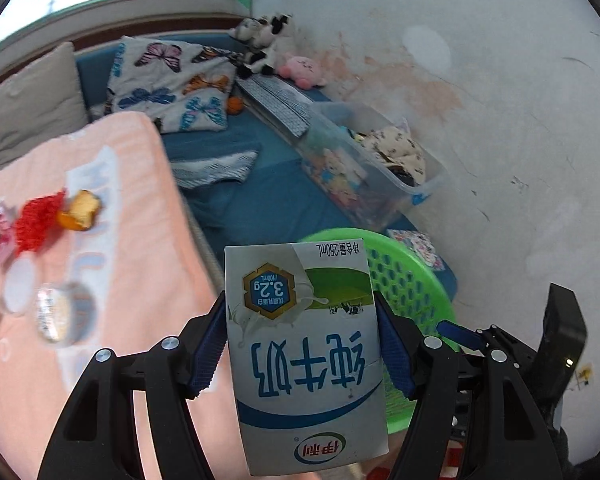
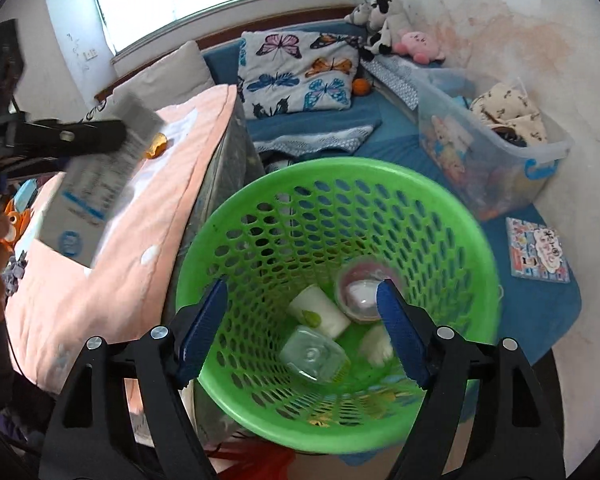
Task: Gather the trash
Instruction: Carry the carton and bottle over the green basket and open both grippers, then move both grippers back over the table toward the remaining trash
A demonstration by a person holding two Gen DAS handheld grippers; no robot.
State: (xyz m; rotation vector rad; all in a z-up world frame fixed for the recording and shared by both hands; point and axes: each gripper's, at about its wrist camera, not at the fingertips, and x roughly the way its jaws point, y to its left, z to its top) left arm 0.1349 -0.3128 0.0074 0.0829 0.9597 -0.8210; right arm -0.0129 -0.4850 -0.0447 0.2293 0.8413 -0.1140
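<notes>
Cup (image 2: 320, 311) in basket (image 2: 476, 240) (bottle (image 2: 314, 354) too)

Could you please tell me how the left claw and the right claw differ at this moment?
The left claw is shut on an upside-down milk carton; the right claw is open and empty. The left is beside the green basket, the right directly above it. Both have blue pads.

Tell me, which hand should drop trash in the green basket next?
Left, probably. The left gripper is clamped on the milk carton right beside the green basket. The right gripper hangs open and empty over the basket, with nothing to drop.
</notes>
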